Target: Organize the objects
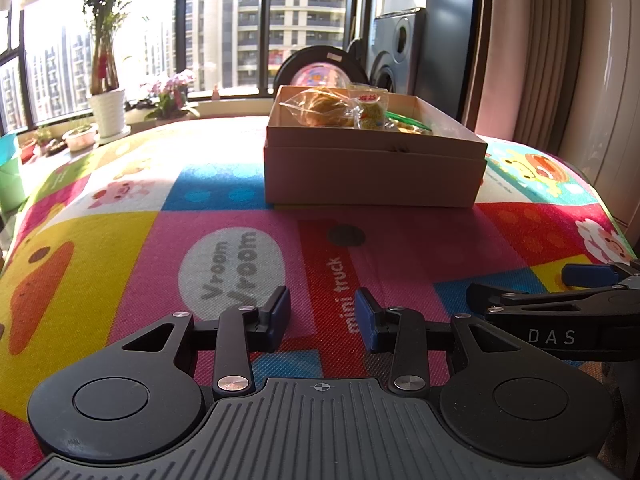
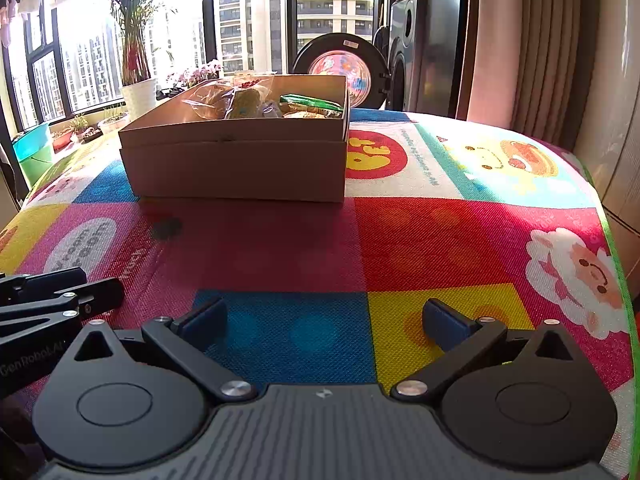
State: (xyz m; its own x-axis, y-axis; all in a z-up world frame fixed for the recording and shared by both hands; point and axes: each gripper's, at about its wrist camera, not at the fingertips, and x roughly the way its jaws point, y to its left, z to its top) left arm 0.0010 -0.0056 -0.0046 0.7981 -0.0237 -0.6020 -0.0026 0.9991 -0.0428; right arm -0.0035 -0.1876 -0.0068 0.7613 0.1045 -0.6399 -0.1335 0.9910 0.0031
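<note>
Left gripper (image 1: 322,316): fingers level, pointing toward the far side, blue pads facing each other across a moderate gap, nothing between them.

Right gripper (image 2: 326,322): fingers spread wide, linkage arms splayed outward, nothing held.

Position: the two sit side by side at the near edge, right gripper just to the right of the left, each visible in the other's view.
</note>
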